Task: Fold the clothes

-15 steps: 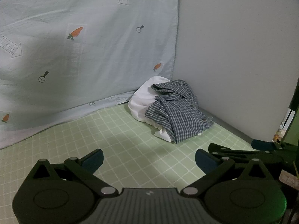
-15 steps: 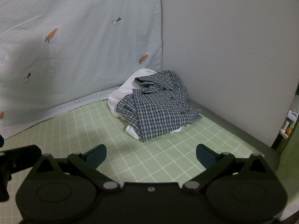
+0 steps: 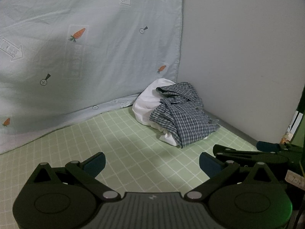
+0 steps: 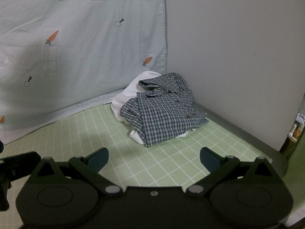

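Lying crumpled on the green checked surface [image 3: 118,145] | plaid shirt [image 3: 183,118] is resting atop a white garment [image 3: 146,105] | left gripper [image 3: 152,162] and right gripper [image 4: 154,158] are hovering near the shirt, both spread wide, gripping nothing.

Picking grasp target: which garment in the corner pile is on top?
The blue checked shirt: it lies crumpled over the white garment, which shows only behind and beneath it. Both claws are open, clear of the pile.
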